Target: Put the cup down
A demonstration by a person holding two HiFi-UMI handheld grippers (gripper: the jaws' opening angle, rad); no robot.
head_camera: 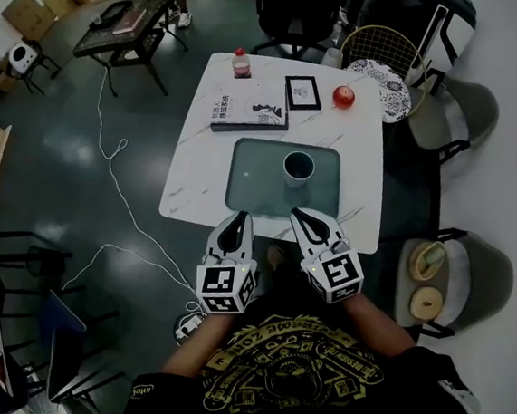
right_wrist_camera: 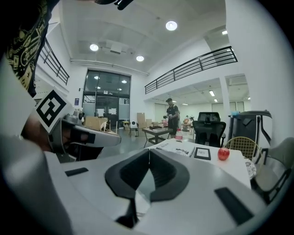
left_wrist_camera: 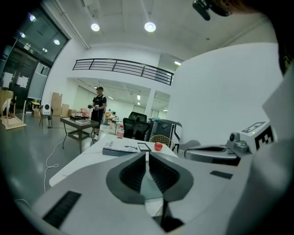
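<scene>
Here, cup stands on mat.

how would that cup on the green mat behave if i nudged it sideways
The cup stands upright and looks squat, so it would probably slide rather than tip. Its thick-looking wall hints at ceramic: stiff, fairly heavy for its size, breakable if dropped. The green mat under it may add grip.

Book, framed picture — red apple
</scene>
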